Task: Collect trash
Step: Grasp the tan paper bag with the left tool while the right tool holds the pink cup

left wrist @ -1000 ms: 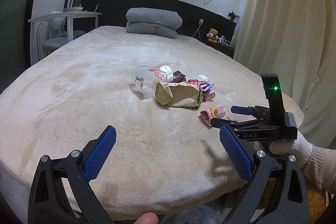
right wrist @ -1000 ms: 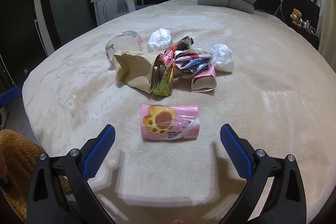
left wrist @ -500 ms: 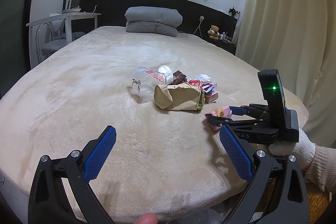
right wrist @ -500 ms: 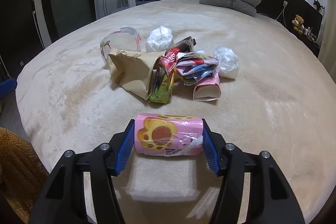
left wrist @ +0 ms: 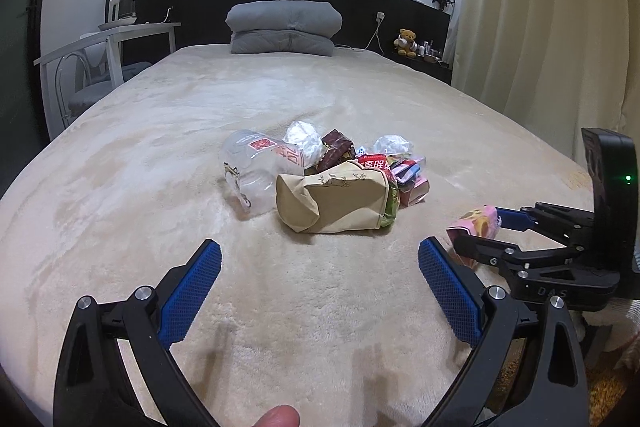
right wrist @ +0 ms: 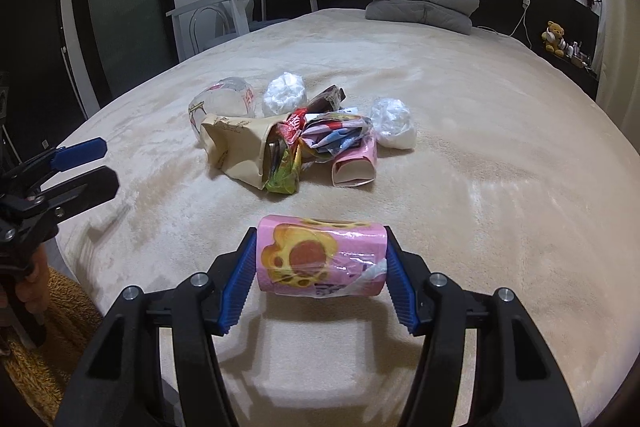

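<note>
My right gripper [right wrist: 320, 269] is shut on a pink snack wrapper [right wrist: 322, 255] with a yellow paw print and holds it just above the beige bed cover; the wrapper also shows in the left wrist view [left wrist: 476, 223]. A pile of trash lies mid-bed: a brown paper bag [left wrist: 332, 201], a clear plastic bottle [left wrist: 256, 167], crumpled white plastic [right wrist: 284, 93], coloured wrappers [right wrist: 336, 131] and a pink carton [right wrist: 356, 167]. My left gripper [left wrist: 320, 291] is open and empty, hovering near the bed's front edge, short of the pile.
The bed cover [left wrist: 160, 147] fills both views. A folded grey duvet [left wrist: 284, 27] lies at the headboard. A white desk [left wrist: 112, 35] and chair stand at the left. A curtain [left wrist: 540, 27] hangs at the right. A teddy bear [left wrist: 406, 41] sits on the ledge.
My right gripper closed on the pink wrapper and has lifted it slightly toward me. My left gripper stayed open and moved a little closer to the pile.
</note>
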`<state>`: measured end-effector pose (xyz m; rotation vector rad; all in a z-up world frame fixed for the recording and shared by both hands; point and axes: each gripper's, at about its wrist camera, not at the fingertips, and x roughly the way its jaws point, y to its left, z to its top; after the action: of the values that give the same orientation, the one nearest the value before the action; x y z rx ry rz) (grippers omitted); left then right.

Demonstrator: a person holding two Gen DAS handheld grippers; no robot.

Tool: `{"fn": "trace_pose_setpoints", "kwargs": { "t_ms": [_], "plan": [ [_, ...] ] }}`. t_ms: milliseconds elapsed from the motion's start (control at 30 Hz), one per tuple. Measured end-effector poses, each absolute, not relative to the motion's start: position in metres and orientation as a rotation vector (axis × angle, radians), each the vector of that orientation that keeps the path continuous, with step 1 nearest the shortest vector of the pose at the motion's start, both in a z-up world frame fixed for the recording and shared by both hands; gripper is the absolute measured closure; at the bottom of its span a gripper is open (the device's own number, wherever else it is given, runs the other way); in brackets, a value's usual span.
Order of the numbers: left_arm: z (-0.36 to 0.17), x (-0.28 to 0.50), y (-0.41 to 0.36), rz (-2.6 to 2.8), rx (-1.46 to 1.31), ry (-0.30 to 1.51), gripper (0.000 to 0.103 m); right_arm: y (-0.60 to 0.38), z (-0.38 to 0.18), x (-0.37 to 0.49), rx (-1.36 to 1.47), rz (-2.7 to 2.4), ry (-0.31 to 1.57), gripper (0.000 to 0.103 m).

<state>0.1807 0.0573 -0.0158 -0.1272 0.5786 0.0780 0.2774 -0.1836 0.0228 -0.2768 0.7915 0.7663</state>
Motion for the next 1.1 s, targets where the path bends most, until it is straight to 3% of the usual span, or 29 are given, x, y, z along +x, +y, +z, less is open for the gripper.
{"fn": "trace_pose_setpoints", "kwargs": {
  "t_ms": [567,967,1033,1100],
  "plan": [
    [-0.042,0.261,0.039,0.095,-0.061,0.717,0.006,-0.22,0.041,0.284,-0.191,0.726,0.755,0.044],
    [-0.046,0.277,0.05,0.113,-0.124,0.731,0.007,-0.224,0.043,0.283,-0.19,0.722,0.745,0.044],
    [-0.045,0.28,0.051,0.096,-0.133,0.743,0.019,-0.224,0.042,0.283,-0.193,0.721,0.748,0.044],
    [-0.046,0.28,0.049,0.087,-0.125,0.748,0.02,-0.223,0.042,0.284,-0.196,0.723,0.749,0.044]
  ]
}}
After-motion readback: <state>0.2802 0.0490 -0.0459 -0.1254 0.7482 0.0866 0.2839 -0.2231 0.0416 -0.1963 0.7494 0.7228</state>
